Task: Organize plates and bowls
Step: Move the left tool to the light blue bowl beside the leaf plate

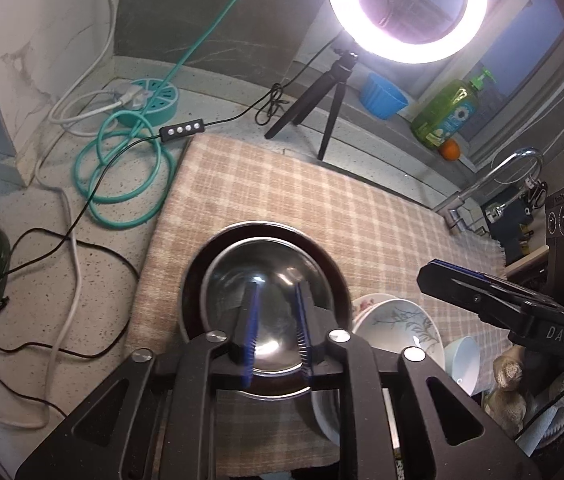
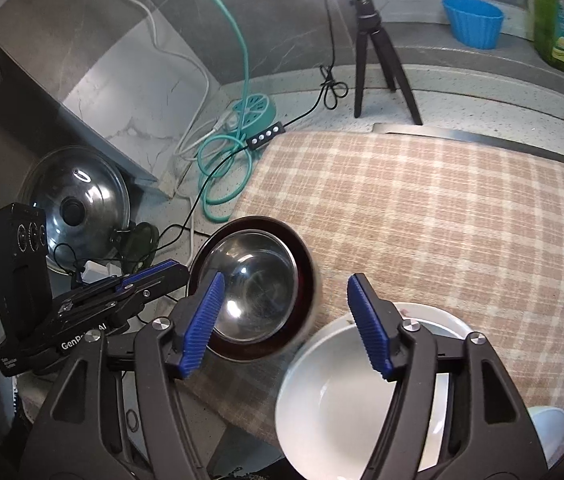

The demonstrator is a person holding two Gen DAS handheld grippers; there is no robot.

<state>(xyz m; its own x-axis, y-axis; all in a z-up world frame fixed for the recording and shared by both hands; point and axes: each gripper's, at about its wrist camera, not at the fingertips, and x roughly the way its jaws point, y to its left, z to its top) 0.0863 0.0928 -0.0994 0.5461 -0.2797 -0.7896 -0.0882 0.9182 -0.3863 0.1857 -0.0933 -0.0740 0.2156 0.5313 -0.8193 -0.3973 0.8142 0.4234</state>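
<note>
Left wrist view: left gripper (image 1: 276,316) has its fingers (image 1: 251,320) close together, clamped on the near rim of the steel bowl (image 1: 258,276). That bowl sits inside a dark bowl (image 1: 194,280), over the near edge of the plaid cloth (image 1: 282,184) on the speckled surface (image 1: 94,248). Just right of it, a stack of white patterned plates (image 1: 398,320), a small pale bowl (image 1: 462,360) beside them. Right gripper (image 1: 482,296) enters from the right. Far side: ring light (image 1: 406,8) on a tripod (image 1: 322,100), green soap bottle (image 1: 446,112).

Right wrist view: right gripper (image 2: 286,320) hangs with blue fingers (image 2: 368,326) wide apart, holding nothing, above the white bowl (image 2: 342,400) at the near edge of the cloth (image 2: 442,208). Steel bowl (image 2: 254,284), tilted, is to the left, left gripper (image 2: 154,280) at its rim. Pot lid (image 2: 78,200) stands far left.
</note>
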